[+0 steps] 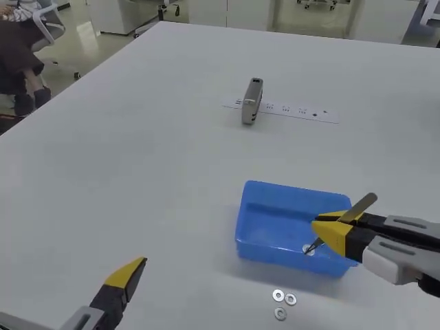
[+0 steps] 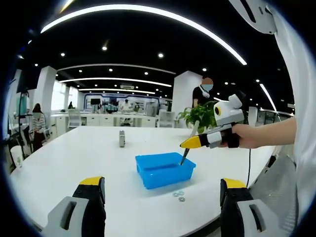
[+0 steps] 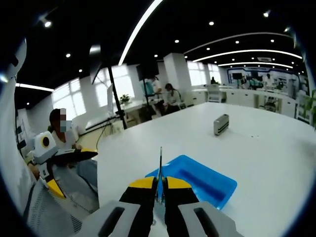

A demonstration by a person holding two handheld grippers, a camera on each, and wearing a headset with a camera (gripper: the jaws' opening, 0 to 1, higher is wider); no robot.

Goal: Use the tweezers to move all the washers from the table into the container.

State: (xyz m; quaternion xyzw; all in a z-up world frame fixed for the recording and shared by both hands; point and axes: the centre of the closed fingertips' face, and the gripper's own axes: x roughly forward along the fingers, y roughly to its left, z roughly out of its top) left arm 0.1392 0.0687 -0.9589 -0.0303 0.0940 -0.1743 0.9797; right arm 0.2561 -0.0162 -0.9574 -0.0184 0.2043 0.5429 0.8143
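Observation:
A blue container sits on the white table. My right gripper reaches in from the right, shut on metal tweezers. Their tip dips over the container's front right part, where a washer shows; I cannot tell whether it is pinched or lying there. Three washers lie on the table just in front of the container. My left gripper hovers low at the left, open and holding nothing. The left gripper view shows its jaws wide apart, with the container, washers and tweezers ahead. In the right gripper view the tweezers stick out over the container.
A small silver device stands on a thin printed strip farther back on the table. A person sits by an office chair at the far left. People stand beyond the table.

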